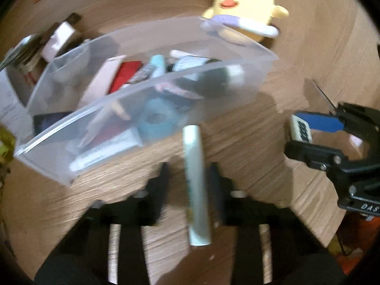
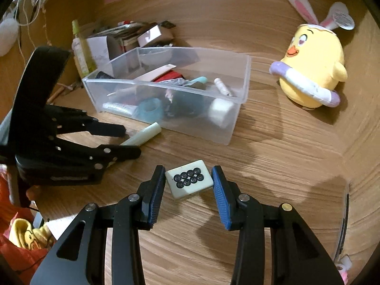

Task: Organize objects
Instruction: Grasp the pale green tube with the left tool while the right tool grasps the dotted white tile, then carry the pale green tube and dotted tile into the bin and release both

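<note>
Now my right tongs (image 2: 188, 191) straddle the tile (image 2: 189, 183) on the counter (image 2: 273, 166), spread, not yet touching; I'd square up before closing. My left tongs (image 1: 188, 178) seem to pinch the tube (image 1: 196, 185), though blur hides contact. At 12 o'clock the bin (image 2: 237, 116) holds tape, tubes and a bottle.

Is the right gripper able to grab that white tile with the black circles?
Probably yes. The right gripper is open, with the tile sitting on the table right between its blue pads. Nothing blocks it; the tile looks slightly turned, so it may twist when squeezed.
</note>
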Available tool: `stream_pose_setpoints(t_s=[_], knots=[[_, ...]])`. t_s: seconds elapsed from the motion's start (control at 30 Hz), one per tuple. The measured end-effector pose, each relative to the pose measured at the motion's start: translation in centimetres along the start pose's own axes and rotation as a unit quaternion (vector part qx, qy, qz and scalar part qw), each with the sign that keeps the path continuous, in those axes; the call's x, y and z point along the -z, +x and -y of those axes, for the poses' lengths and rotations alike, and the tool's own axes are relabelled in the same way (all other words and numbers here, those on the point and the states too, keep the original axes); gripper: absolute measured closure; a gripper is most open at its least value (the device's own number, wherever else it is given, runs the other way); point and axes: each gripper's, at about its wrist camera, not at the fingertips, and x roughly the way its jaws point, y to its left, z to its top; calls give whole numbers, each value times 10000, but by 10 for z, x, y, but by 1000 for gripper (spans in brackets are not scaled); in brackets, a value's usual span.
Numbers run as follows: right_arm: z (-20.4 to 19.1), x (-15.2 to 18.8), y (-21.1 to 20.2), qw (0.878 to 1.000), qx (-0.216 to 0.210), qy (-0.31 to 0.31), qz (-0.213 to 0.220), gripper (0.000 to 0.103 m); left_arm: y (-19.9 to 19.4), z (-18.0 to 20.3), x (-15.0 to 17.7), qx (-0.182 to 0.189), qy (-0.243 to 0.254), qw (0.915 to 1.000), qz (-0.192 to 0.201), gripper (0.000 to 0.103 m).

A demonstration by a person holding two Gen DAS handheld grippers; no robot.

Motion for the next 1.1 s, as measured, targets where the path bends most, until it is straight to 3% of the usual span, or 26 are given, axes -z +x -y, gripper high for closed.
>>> stream_pose_setpoints(t_s=[0.2, 0.67, 0.93, 1.1], knots=[[-2, -6, -7, 9999, -22, 28, 155, 66, -11, 4, 9, 0, 78, 9998, 162, 88], [-18, -38, -11, 9980, -236, 195, 562, 66, -76, -26, 27, 99, -569, 9932, 1013, 88], [-21, -71, -19, 9956, -127, 199, 910, 66, -114, -40, 11, 35, -622, 9848, 1622, 88], [-16, -97, -3, 9961, 98, 233, 845, 66, -125, -51, -4, -115, -661, 9806, 1844, 88]])
